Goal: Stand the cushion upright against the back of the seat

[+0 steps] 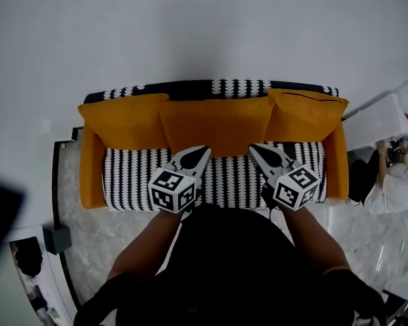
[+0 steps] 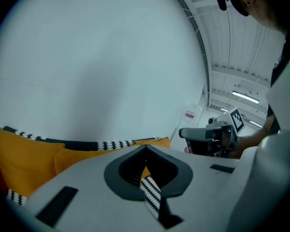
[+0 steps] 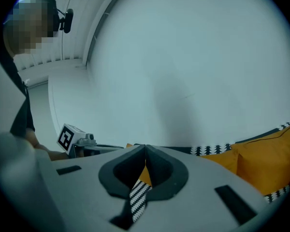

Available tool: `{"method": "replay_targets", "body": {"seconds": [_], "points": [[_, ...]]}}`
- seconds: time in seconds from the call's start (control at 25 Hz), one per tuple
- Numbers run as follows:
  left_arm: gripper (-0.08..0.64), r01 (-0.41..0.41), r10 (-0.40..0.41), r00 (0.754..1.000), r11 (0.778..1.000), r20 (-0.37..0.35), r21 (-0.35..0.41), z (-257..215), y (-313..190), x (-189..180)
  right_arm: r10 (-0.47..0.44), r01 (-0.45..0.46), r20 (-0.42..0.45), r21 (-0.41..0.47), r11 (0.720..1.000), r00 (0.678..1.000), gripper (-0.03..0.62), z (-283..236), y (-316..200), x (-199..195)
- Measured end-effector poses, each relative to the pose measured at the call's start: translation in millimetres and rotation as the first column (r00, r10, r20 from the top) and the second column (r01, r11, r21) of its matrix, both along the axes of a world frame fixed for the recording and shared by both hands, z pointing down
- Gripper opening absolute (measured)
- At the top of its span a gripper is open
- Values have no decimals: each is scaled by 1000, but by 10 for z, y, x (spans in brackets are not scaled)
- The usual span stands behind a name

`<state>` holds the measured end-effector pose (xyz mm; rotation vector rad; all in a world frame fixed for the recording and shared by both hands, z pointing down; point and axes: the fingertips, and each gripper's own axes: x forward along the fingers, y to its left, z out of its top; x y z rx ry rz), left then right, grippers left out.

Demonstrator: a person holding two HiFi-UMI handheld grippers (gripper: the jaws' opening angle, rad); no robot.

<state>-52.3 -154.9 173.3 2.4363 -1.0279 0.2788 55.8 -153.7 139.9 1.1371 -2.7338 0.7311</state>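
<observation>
Squarely at the head view's centre, the plain orange cushion stands upright against the sofa's patterned back, flanked by two matching side cushions. Just below it, over the striped seat, the left gripper and the right gripper are both clenched, holding nothing.

Both handheld tools look identical tbh: the left gripper and right gripper have pale grey pointed plastic jaws w/ black rubbery lining inside, plus small black rectangular slots on the flat grey body. There's a white marker cube w/ black square patterns at the back of the left one, same cube on the right. Person's wearing a black top, dark sleeves near the shoulders, forearms bare.
</observation>
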Motion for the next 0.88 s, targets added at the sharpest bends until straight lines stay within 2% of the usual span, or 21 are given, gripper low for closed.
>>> {"method": "replay_targets", "body": {"seconds": [0.28, 0.44, 0.6, 0.76, 0.88], "points": [[15, 103, -101, 995, 993, -27, 61, -301, 392, 211, -43, 42, 41, 28, 999, 998, 35, -148, 665, 321], [15, 87, -86, 996, 994, -23, 68, -364, 852, 501, -52, 51, 77, 26, 998, 996, 35, -143, 1059, 561], [15, 84, -83, 996, 993, -10, 87, -355, 1356, 744, -64, 62, 68, 30, 998, 996, 35, -70, 1452, 758], [15, 116, -121, 992, 986, 34, 118, -321, 1793, 705, -78, 75, 64, 40, 996, 995, 35, 0, 1851, 878], [15, 145, -149, 988, 984, 31, 103, -309, 2102, 648, -88, 86, 65, 33, 996, 994, 35, 73, 2085, 948]]}}
